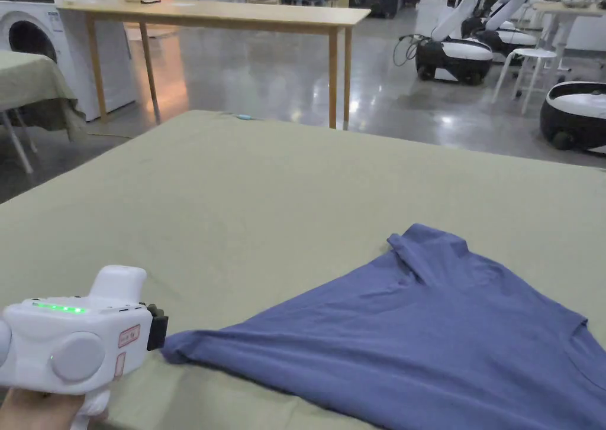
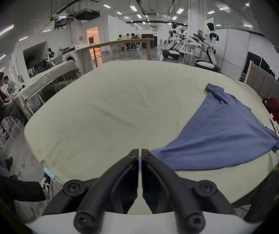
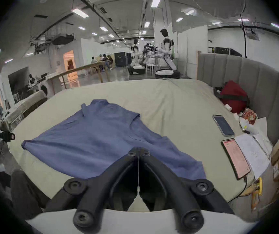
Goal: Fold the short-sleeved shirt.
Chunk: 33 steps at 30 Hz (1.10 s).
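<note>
One shirt (image 1: 426,342), two phones (image 3: 223,125), perhaps three robots (image 1: 455,52)

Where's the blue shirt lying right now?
In the head view the blue shirt lies spread at the lower right of the green-covered table, one corner beside the left gripper.

The shirt (image 1: 426,336) lies flat on the bed (image 1: 266,200), spreading ahead and to the right of the left gripper (image 2: 139,150), whose fingers (image 2: 133,155) sit closed at its near corner. The right gripper (image 3: 138,149) has its fingers (image 3: 145,155) together over the shirt's near edge. Right of those fingers lie two phones (image 3: 235,158) and papers (image 3: 251,151); a bag (image 3: 233,95) sits farther ahead against the headboard (image 3: 246,72). Beyond the bed stands a table (image 1: 225,14)
</note>
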Each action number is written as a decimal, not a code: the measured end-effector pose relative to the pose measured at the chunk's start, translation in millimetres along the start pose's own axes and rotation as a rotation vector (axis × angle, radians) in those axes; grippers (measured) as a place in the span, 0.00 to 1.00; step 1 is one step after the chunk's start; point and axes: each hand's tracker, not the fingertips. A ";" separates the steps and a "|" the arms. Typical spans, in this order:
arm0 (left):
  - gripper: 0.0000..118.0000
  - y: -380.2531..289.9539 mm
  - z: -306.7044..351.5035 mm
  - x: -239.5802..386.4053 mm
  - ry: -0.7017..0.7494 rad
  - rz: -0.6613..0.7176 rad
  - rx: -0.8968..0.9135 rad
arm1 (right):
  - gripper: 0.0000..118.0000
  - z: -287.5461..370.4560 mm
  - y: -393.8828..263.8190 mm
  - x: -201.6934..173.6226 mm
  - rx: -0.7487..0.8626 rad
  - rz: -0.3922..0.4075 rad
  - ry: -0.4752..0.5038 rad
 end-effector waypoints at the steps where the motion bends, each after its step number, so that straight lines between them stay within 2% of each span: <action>1: 0.04 0.7 -6.1 -1.7 -0.011 0.003 -0.009 | 0.02 0.1 0.7 -4.0 -0.001 0.004 0.007; 2: 0.18 2.3 -16.3 -3.4 -0.019 0.000 -0.024 | 0.02 -0.8 -0.2 -8.4 -0.003 0.002 0.031; 3: 0.64 2.2 -15.0 6.6 -0.019 0.007 -0.061 | 0.02 -2.1 -0.6 -12.1 -0.009 0.004 0.039; 4: 0.97 1.8 -24.6 8.7 -0.009 0.006 -0.104 | 0.02 -3.6 -1.1 -16.2 -0.015 0.012 0.046; 5: 0.99 0.4 -29.6 9.2 -0.038 0.006 -0.045 | 0.02 -4.8 -2.4 -20.6 -0.018 0.028 0.053; 7: 0.96 1.2 -58.4 2.0 -0.002 -0.024 -0.137 | 0.02 -7.9 -4.1 -26.7 -0.027 0.037 0.062; 9: 0.94 0.0 -80.3 -1.4 -0.035 -0.029 -0.164 | 0.02 -8.8 6.4 -34.6 -0.043 0.045 0.072; 11: 0.89 -0.9 -93.3 6.1 -0.041 -0.062 -0.203 | 0.02 -15.1 5.3 -39.0 -0.063 0.053 0.073; 14: 0.58 -3.1 -99.3 14.3 -0.110 -0.090 -0.238 | 0.02 -27.7 6.9 -36.1 -0.083 0.064 0.072; 15: 0.36 0.6 -87.8 17.8 -0.127 -0.087 -0.232 | 0.02 -31.9 7.4 -37.0 -0.093 0.062 0.073; 16: 0.10 4.5 -79.0 21.7 -0.147 -0.103 -0.225 | 0.02 -36.9 8.0 -38.3 -0.099 0.061 0.077; 17: 0.01 5.6 -76.8 25.2 -0.176 -0.118 -0.213 | 0.02 -43.9 9.9 -39.8 -0.114 0.064 0.088; 20: 0.01 5.8 -68.7 43.2 -0.121 -0.185 -0.221 | 0.02 -72.6 20.7 -37.4 -0.134 0.065 0.102; 25: 0.01 6.7 -79.4 27.5 -0.127 -0.149 -0.213 | 0.02 -144.8 65.3 -44.7 -0.174 0.115 0.118; 33: 0.01 4.4 -80.4 25.2 -0.155 -0.107 -0.219 | 0.02 -314.9 145.5 -62.7 -0.307 0.215 0.113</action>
